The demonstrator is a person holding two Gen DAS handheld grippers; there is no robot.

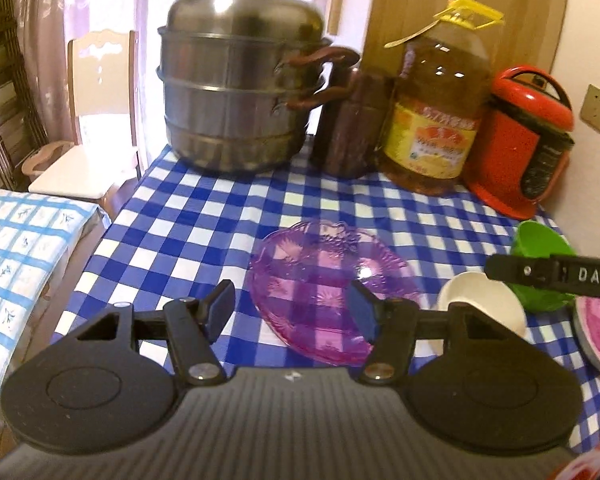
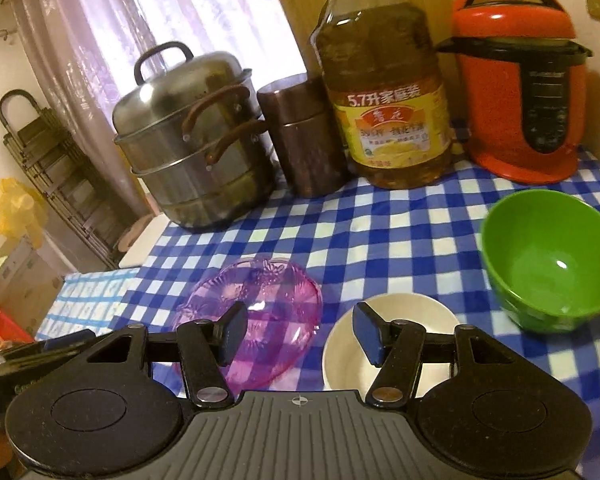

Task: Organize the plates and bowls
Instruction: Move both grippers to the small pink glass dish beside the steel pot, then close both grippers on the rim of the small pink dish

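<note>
Above the checked desk (image 1: 204, 216), the left tongs (image 1: 292, 310) hover level with fingers spread, empty, their right pad over the near rim of the purple glass plate (image 1: 324, 280). The right tongs (image 2: 300, 334) hang just as wide and empty, left finger in front of the same plate (image 2: 268, 304), right finger in front of the white bowl (image 2: 400, 316). From the left wrist view, the white bowl (image 1: 480, 300) lies just right of the plate, with the right unit's black bar lettered "DAS" crossing above it. A green bowl (image 2: 548, 256) sits upright further right, apart from the white one. Along the back stand a steel steamer pot (image 2: 196, 152), a copper canister (image 2: 304, 136), an oil bottle (image 2: 384, 92) labelled "5.7升家庭装", and a red cooker (image 2: 520, 80).
</note>
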